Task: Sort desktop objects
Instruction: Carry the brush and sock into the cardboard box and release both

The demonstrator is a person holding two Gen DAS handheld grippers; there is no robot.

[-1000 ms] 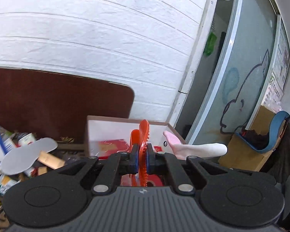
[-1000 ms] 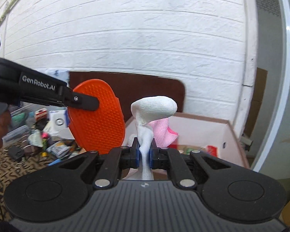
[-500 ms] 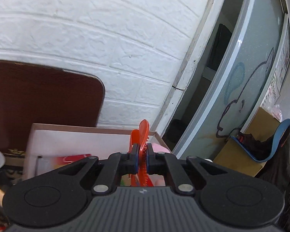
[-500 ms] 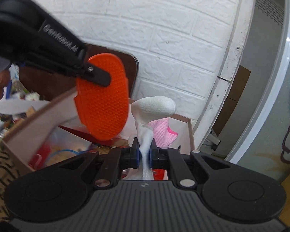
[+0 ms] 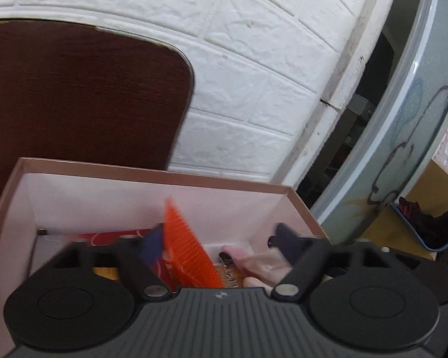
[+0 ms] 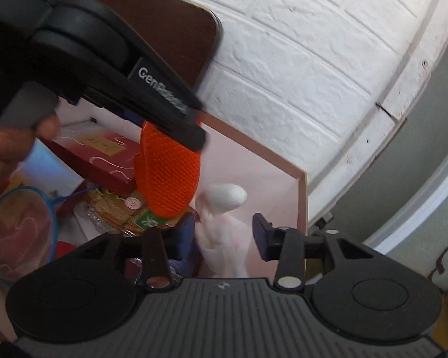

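Observation:
Both grippers hang over a pink-rimmed cardboard box (image 5: 152,176). My left gripper (image 5: 218,238) is open; the orange bristled brush (image 5: 185,247) leans free between its spread fingers, tilting down into the box. In the right wrist view the brush (image 6: 167,179) hangs below the left gripper's finger. My right gripper (image 6: 221,229) is open; the white and pink sock (image 6: 224,208) stands loose between its fingers, over the box's right corner. The sock also shows in the left wrist view (image 5: 254,262).
The box (image 6: 301,197) holds a red flat carton (image 6: 98,152), a snack packet (image 6: 116,211) and a blue-rimmed net (image 6: 18,226). A white brick wall (image 5: 254,74) and a dark brown board (image 5: 74,95) stand behind. A glass partition (image 5: 403,134) is at the right.
Both grippers moved down over the box and opened. The orange brush and the sock, gripped half a second ago, now sit loose between spread fingers.

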